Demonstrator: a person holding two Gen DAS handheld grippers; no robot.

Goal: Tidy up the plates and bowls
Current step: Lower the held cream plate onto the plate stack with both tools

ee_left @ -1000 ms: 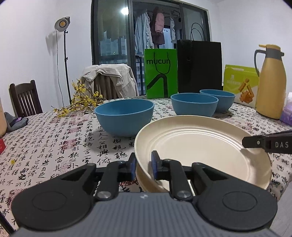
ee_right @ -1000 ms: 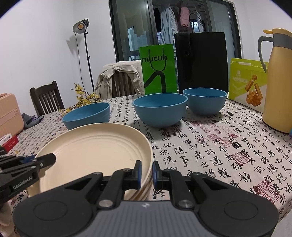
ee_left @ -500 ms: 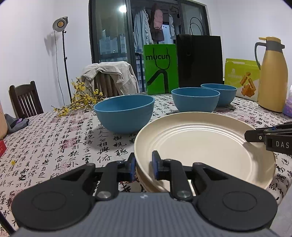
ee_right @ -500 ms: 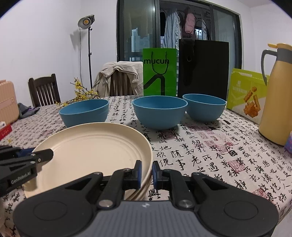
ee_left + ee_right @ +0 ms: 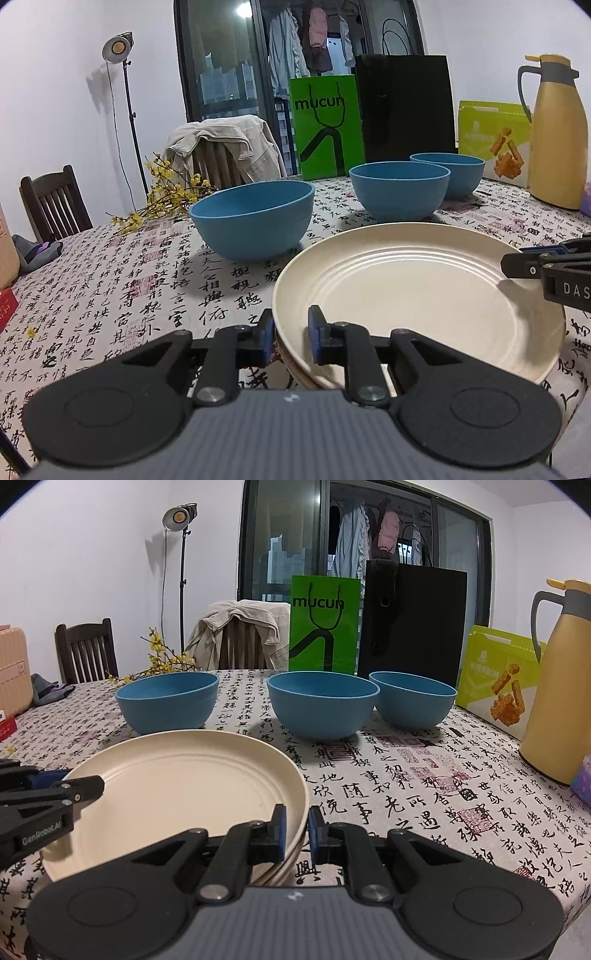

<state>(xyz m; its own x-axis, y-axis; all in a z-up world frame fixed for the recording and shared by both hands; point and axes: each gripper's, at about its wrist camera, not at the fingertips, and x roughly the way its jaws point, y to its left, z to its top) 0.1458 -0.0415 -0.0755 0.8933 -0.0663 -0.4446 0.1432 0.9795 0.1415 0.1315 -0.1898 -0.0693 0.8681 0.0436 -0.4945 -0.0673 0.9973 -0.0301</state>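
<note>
A stack of cream plates (image 5: 417, 291) (image 5: 184, 790) lies on the patterned tablecloth near the front edge. My left gripper (image 5: 291, 339) straddles its left rim, jaws nearly closed with the rim between the pads. My right gripper (image 5: 295, 830) is shut on the opposite rim. Each gripper shows in the other's view: the right gripper (image 5: 546, 266) and the left gripper (image 5: 55, 794). Three blue bowls stand apart behind the plates: a left bowl (image 5: 253, 221) (image 5: 168, 701), a middle bowl (image 5: 399, 192) (image 5: 321, 705) and a right bowl (image 5: 454, 173) (image 5: 413, 698). I cannot tell whether the stack rests on the cloth.
A yellow thermos jug (image 5: 565, 679) and a green snack box (image 5: 495, 686) stand at the right. A green paper bag (image 5: 325, 624) and a black bag (image 5: 410, 620) stand at the back. A yellow flower sprig (image 5: 166, 199) lies left of the bowls. Chairs stand behind the table.
Both wrist views have rolled slightly and the scene now looks more level. The plate stack stays between the two grippers, and both grips look the same.
</note>
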